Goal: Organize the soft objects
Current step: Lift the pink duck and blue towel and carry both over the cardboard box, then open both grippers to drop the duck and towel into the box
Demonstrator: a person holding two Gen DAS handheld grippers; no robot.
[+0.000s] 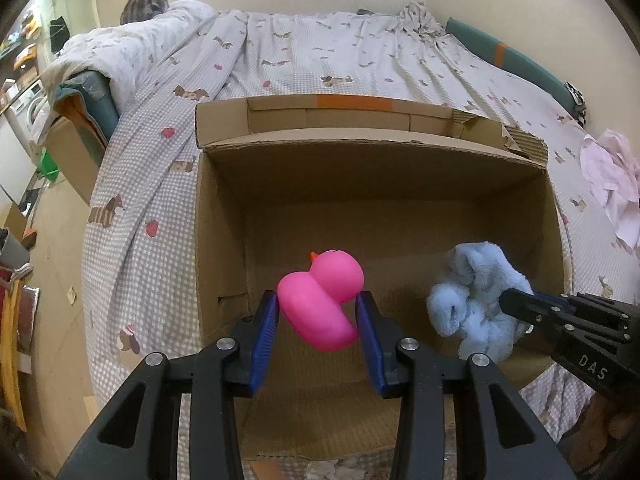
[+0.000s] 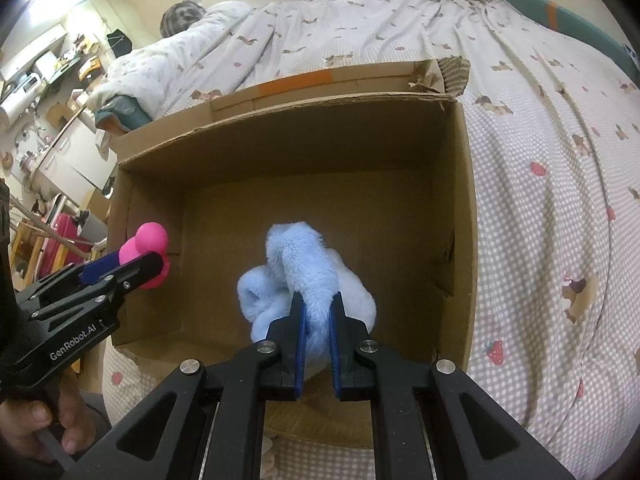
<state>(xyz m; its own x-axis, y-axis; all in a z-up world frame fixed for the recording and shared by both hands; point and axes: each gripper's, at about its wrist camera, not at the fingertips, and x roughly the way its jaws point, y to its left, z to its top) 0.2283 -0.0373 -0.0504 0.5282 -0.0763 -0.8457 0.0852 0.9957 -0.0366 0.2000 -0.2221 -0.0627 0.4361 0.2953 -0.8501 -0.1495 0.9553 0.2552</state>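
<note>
Pink rubber duck point(image 1: 320, 302) pinched between blue pads point(image 1: 266, 340) of left claw point(image 1: 318, 320), held above the open cardboard box point(image 1: 376, 216), nothing under it but the box floor. Duck tilted, long axis running upper-left to lower-right, orange beak pointing up and away from the camera. Light blue plush towel point(image 2: 308, 276) bunched and clamped in right claw point(image 2: 318, 312), jaws nearly together, cloth hanging into the box right of the duck. Box sits on a bed point(image 1: 320, 56) with dog-print cover.
</note>
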